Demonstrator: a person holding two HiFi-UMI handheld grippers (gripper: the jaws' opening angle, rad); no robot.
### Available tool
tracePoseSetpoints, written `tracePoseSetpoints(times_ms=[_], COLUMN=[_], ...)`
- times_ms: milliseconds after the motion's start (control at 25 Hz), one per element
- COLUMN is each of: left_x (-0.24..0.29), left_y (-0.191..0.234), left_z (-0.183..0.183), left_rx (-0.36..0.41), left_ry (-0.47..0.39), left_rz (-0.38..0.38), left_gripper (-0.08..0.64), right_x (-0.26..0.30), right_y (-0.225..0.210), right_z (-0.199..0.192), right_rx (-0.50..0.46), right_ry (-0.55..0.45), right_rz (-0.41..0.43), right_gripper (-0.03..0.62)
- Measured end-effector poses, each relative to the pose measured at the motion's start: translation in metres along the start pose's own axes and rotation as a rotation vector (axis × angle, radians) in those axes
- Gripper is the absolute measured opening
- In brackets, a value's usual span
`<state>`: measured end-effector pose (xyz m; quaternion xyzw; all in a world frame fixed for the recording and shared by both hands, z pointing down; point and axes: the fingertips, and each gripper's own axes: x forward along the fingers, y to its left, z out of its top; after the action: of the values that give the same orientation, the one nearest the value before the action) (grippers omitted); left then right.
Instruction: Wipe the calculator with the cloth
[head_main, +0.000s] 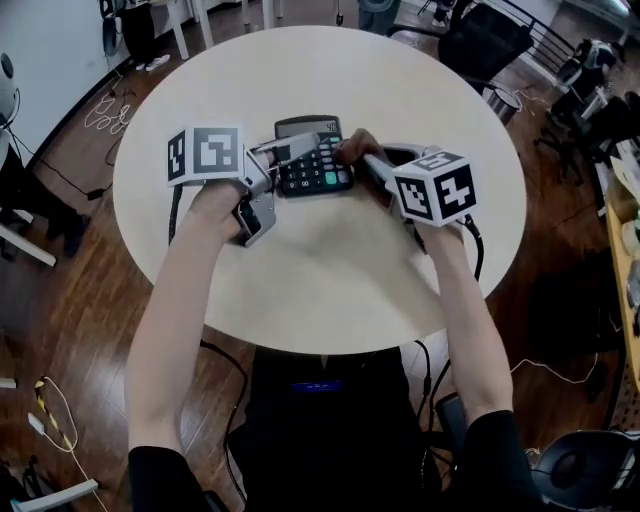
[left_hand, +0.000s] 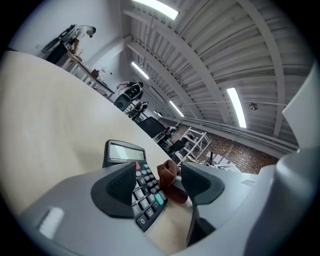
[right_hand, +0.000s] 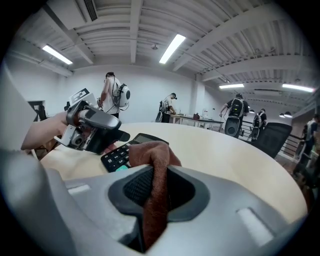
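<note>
Head view: calculator (head_main: 312, 160) lies flat on table (head_main: 330, 280), between both grippers. Right gripper (right_hand: 157, 192) is clamped on brown cloth (right_hand: 156, 150), whose wad sits at the calculator's right edge. Left gripper (left_hand: 157, 187) has jaws apart around the keypad corner, no clamp seen. Calculator is probably light, rigid and prone to sliding, so brace its left edge, off the keys. Cloth is soft and floppy; pinch the bunched fold.
</note>
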<state>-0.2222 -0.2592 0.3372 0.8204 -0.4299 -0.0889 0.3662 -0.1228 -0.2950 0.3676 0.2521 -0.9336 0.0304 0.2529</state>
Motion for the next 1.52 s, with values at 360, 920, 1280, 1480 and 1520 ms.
tracePoseSetpoints(times_ms=[360, 920, 1280, 1480, 1520], left_x=[-0.004, -0.014, -0.012, -0.013, -0.017], left_y=[-0.006, 0.010, 0.019, 0.016, 0.016], left_z=[0.004, 0.008, 0.015, 0.017, 0.017], left_rx=[-0.021, -0.154, -0.189, -0.144, -0.127], left_ry=[-0.039, -0.130, -0.154, -0.162, -0.169], left_rz=[-0.026, -0.041, -0.036, -0.035, -0.030], left_gripper=[0.254, 0.236, 0.236, 0.236, 0.236], right_x=[-0.008, 0.016, 0.018, -0.010, -0.019], right_y=[-0.008, -0.017, -0.002, -0.006, -0.004], right_z=[0.021, 0.012, 0.009, 0.007, 0.008], right_rx=[-0.022, -0.001, 0.046, 0.123, 0.139], right_ry=[-0.059, -0.001, -0.013, -0.078, -0.104], right_rz=[-0.014, -0.060, 0.001, 0.017, 0.022], right_gripper=[0.067, 0.067, 0.067, 0.067, 0.067])
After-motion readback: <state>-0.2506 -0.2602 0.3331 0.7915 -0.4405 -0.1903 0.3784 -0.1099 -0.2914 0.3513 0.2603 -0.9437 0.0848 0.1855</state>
